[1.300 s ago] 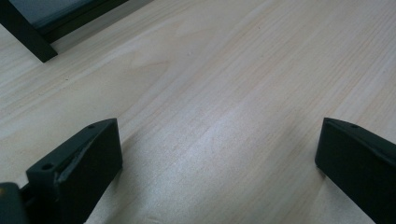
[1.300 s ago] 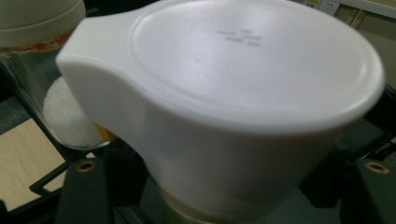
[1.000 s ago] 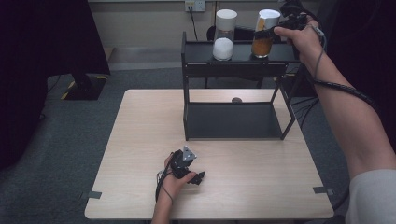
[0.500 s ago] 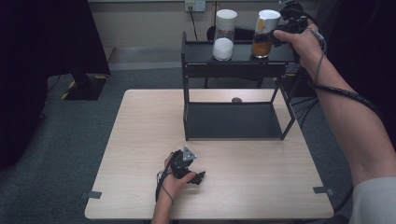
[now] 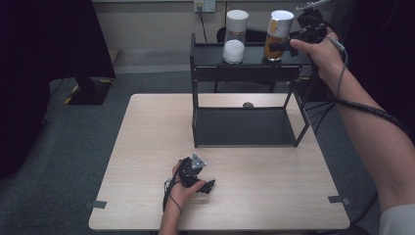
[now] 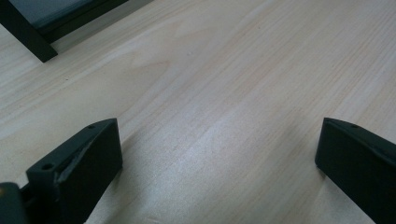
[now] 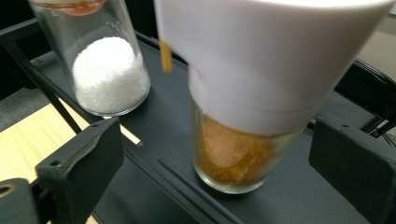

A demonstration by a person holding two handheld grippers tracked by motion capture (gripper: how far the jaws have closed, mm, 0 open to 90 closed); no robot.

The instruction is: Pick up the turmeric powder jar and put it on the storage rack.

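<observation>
With its jaws spread wide, the right gripper [image 7: 217, 168] is held before the glass jar of orange powder [image 7: 243, 158] on the shelf top [image 5: 254, 58], judged rigid, slippery, breakable, best gripped across the glass below the white lid [image 7: 275, 56].

Orange-powder jar [image 5: 276, 36] – white lid, tilted, on black shelf [image 5: 254, 56]

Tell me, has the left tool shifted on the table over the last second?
No. The left tool rests at the same spot on the table, near its front edge, open, well short of the black shelf.
</observation>
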